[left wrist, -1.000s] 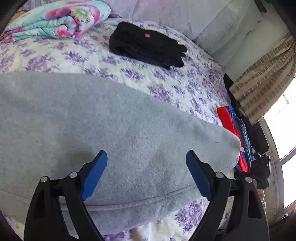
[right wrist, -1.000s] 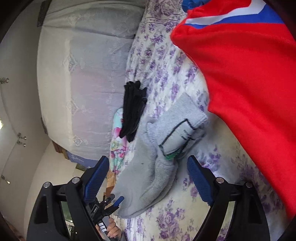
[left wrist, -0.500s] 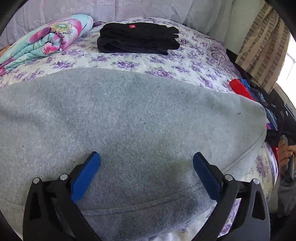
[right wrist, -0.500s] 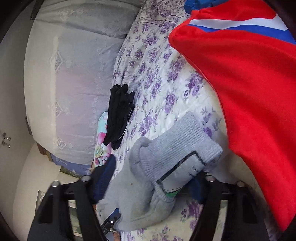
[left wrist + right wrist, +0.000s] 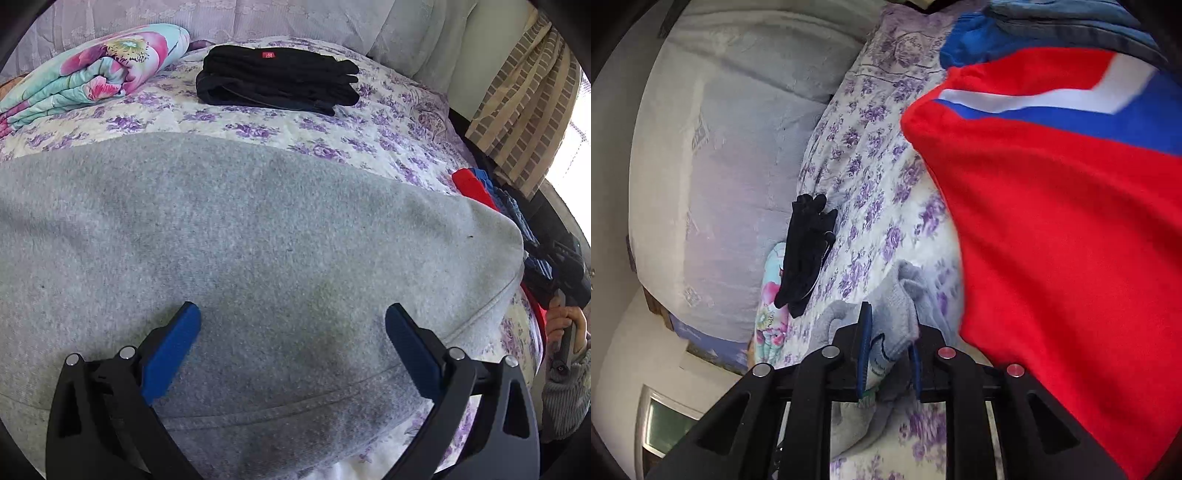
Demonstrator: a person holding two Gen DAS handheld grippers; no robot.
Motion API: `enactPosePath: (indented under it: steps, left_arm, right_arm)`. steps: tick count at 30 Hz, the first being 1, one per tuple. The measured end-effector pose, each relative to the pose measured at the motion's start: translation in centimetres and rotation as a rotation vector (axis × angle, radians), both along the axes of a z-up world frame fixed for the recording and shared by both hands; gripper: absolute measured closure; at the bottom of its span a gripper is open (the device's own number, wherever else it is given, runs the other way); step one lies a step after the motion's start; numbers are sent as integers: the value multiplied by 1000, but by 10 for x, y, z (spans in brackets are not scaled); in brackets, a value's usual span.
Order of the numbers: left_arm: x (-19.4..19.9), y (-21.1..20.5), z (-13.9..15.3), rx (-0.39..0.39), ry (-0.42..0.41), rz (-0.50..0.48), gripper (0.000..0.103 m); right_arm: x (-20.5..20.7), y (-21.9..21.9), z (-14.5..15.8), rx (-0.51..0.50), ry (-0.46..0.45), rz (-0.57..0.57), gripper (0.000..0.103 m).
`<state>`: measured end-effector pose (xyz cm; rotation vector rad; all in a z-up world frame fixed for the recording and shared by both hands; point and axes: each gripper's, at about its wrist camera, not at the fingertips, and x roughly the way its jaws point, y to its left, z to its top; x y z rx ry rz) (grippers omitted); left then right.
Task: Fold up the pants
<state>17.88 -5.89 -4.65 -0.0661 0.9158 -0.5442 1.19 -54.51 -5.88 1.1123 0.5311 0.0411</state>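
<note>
**Item: grey fleece pants, one end being gripped**

Location: the soft grey fleece pants [image 5: 258, 240] are lying spread across the bed with the purple-flowered quilt [image 5: 295, 129], filling the near half of the left wrist view. Their ribbed cuff end [image 5: 901, 314] is showing in the right wrist view, bunched beside a red garment with blue and white stripes [image 5: 1071, 258].

Handling: the cloth is looking thick, limp and light, likely draping and sagging wherever unsupported; not fragile, not slippery. Seams and ribbed ends are offering the firmest hold; a pinch through all layers should be keeping the fold aligned.

Grippers: the right gripper [image 5: 888, 354] has just been closing and is now clenching the cuff cloth between its blue pads. The left gripper [image 5: 291, 332] is standing spread wide over the grey cloth, grasping nothing.

Nearby: folded black garments [image 5: 277, 79] and a rolled floral blanket [image 5: 92, 74] are resting farther up the bed.
</note>
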Motion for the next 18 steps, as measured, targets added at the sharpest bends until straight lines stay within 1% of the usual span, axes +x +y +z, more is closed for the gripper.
enactPosePath:
  steps: [1, 2, 3, 4, 6, 8, 9, 13, 16, 17, 18]
  left_arm:
    - [0, -1, 0, 5, -2, 0, 5]
    - [0, -1, 0, 9, -4, 0, 5]
    - [-1, -1, 0, 13, -6, 0, 5]
    - [-1, 0, 0, 13, -7, 0, 5]
    - [-1, 1, 0, 2, -3, 2, 5]
    - [0, 3, 1, -17, 3, 9, 5]
    - [0, 5, 1, -28, 6, 15, 5]
    - [-1, 8, 2, -50, 8, 21, 5]
    - [1, 8, 4, -48, 24, 39, 5]
    - [2, 8, 6, -56, 37, 55, 5]
    - [5, 9, 9, -81, 56, 78, 5]
  right_arm:
    - [-7, 4, 0, 19, -13, 12, 59]
    - [-14, 11, 0, 41, -20, 23, 49]
    - [-16, 19, -1, 48, -14, 39, 33]
    - [-13, 28, -2, 53, -6, 62, 28]
    - [-2, 43, -8, 67, 4, 84, 28]
    - [6, 51, -14, 54, 33, 39, 28]
    - [8, 54, -15, 45, 33, 7, 28]
    - [12, 62, -17, 31, -6, -100, 27]
    - [23, 64, -15, 3, -19, -107, 29]
    - [26, 65, -14, 8, -43, -99, 35]
    - [28, 66, -13, 24, -69, -80, 54]
